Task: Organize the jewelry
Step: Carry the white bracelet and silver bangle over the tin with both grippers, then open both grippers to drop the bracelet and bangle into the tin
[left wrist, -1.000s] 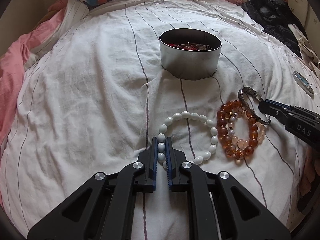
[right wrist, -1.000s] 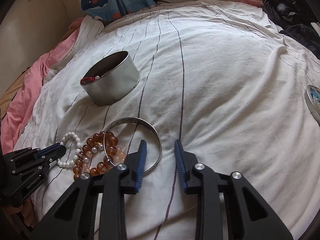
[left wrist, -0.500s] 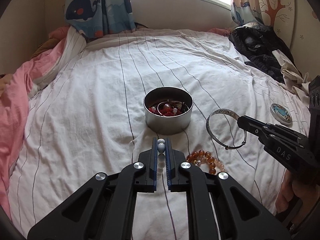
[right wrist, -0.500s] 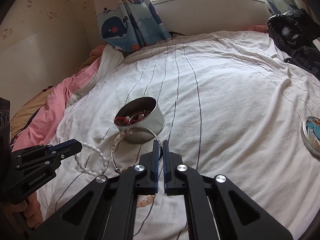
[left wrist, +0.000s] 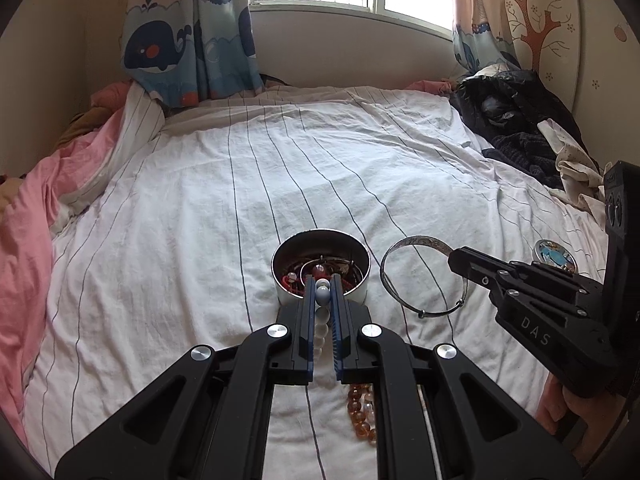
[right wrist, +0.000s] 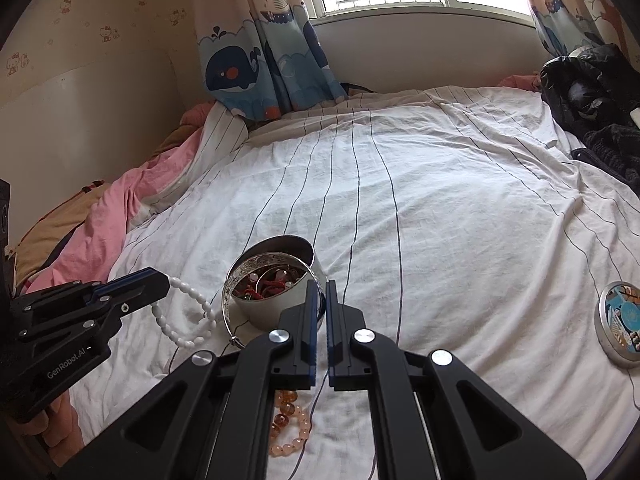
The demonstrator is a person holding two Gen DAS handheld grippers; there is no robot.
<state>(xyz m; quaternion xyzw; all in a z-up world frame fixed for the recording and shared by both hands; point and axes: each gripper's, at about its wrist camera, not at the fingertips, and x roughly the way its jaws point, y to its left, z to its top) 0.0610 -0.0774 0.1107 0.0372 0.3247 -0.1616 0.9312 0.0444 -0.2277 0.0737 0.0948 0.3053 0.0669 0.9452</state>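
Your left gripper [left wrist: 323, 280] is clenched on the white bead bracelet [right wrist: 185, 314], which dangles clear of the striped bed sheet [left wrist: 200, 220], just short of the round metal tin [left wrist: 362, 294]. That tin sits mid-bed with red beads and rings inside. The amber bead bracelet [left wrist: 362, 416] lies on the sheet below your grippers. Your right gripper [right wrist: 321, 288] is clamped on the silver bangle [left wrist: 416, 280], held up beside the tin; whether it touches the rim is hard to tell. A round lid [right wrist: 620, 320] rests far right.
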